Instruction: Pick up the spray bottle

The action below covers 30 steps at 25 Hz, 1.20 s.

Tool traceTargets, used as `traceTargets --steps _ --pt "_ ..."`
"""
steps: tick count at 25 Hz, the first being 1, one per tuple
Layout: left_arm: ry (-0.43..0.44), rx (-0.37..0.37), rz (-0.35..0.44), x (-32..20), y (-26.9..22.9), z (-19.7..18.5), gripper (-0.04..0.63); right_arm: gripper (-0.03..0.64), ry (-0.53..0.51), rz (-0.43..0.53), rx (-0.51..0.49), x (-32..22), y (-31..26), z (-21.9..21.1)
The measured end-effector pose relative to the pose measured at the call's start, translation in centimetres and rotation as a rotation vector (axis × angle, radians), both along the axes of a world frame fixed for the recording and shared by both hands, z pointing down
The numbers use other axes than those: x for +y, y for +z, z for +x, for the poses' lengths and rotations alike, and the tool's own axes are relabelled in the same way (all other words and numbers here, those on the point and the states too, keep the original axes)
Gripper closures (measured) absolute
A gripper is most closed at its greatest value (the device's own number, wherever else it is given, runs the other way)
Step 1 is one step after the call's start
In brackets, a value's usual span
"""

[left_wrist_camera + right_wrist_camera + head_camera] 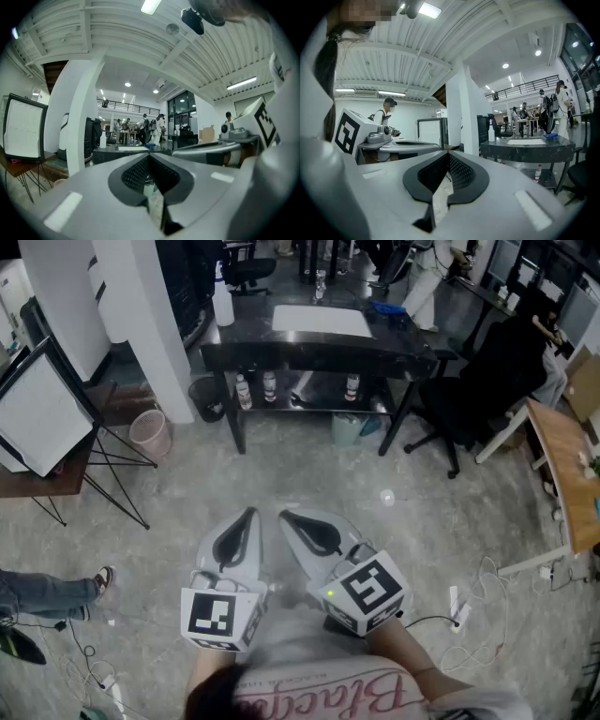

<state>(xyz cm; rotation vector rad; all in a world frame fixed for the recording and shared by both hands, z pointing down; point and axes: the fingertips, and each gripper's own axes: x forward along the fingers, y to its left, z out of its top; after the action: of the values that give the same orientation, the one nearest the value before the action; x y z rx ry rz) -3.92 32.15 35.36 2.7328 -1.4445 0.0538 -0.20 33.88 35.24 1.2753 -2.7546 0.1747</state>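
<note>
Holds left gripper [247, 516] and right gripper [289, 517] side by side, near, both closed and empty. Locates spray bottle [223, 302], seemingly white, upright on far black table [412, 343], left end.

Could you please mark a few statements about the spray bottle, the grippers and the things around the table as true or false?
1. The spray bottle stands at the left end of the black table. True.
2. The left gripper is shut on the spray bottle. False: its jaws are together on nothing, well short of the table.
3. The right gripper has its jaws together with nothing between them. True.
4. The pink bin stands on the table top. False: it stands on the floor, left of the table.
5. Bottles stand on the shelf under the table. True.
</note>
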Motion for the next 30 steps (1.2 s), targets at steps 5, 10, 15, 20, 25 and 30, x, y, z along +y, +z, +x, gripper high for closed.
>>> traceTargets --steps 5,10,15,20,25,30 --pt "-0.007 -0.011 -0.007 0.0 0.0 -0.1 0.594 0.615 -0.004 -0.003 0.001 -0.5 0.0 0.0" --pt "-0.018 0.0 -0.016 -0.6 0.2 -0.6 0.594 0.615 -0.012 -0.004 -0.001 -1.4 0.1 -0.4" --pt "-0.025 0.009 -0.037 -2.3 0.8 -1.0 0.594 0.615 -0.031 -0.015 0.004 -2.8 0.5 -1.0" --pt "-0.032 0.037 -0.06 -5.4 1.4 -0.9 0.594 0.615 -0.045 -0.03 0.022 -5.4 1.1 -1.1" --pt "-0.026 0.052 -0.068 -10.3 1.3 -0.5 0.594 0.615 -0.052 -0.041 0.045 -9.6 1.1 -1.1" --pt "-0.027 0.072 -0.06 -16.1 0.2 -0.8 0.594 0.615 -0.06 -0.031 0.064 -14.9 0.2 -1.7"
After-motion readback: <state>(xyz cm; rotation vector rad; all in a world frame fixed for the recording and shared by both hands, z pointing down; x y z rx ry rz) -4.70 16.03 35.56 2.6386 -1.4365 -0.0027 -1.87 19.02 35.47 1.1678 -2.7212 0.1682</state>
